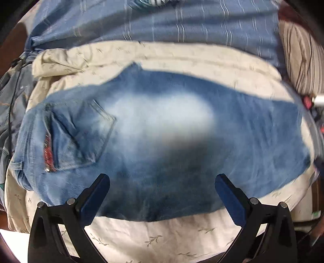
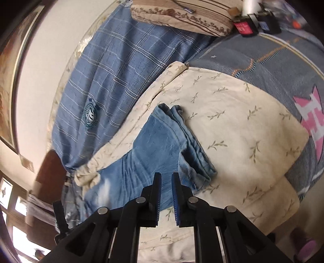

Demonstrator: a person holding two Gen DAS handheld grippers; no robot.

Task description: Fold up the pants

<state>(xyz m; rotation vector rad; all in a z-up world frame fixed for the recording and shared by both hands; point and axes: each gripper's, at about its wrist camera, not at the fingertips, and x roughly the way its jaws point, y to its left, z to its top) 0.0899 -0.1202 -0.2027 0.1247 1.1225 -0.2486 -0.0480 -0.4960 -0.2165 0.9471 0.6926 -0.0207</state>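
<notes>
Through the left wrist camera I look steeply down on the pants (image 1: 162,131), a pair of faded blue jeans lying folded on a cream sheet (image 1: 154,238) printed with small leaf sprigs. My left gripper (image 1: 162,182) has its jaws spread wide apart with nothing between them; both blue pads hang over the near edge of the denim, and I cannot tell whether they touch it. Ahead of the left finger and off to its left sits the back pocket (image 1: 89,137), with a red tab beside it. The picture is smeared, so finer detail in the cloth is lost. Beyond the jeans, farther ahead of the gripper, lies a blue plaid blanket (image 1: 162,24).

Through the right wrist camera my right gripper (image 2: 166,182) has its jaws drawn nearly together, only a thin slit between the blue pads, and no cloth caught in them. Its tips hover at the near edge of the pants (image 2: 154,145), which run away ahead and slightly left. Just ahead and to the right of the tips lie the stacked leg hems (image 2: 200,172). The same cream sheet (image 2: 243,131) spreads to the right of the gripper. Far ahead I see a brown patterned pillow (image 2: 182,14), and to the far right a grey quilt (image 2: 273,66) with a pink motif.
</notes>
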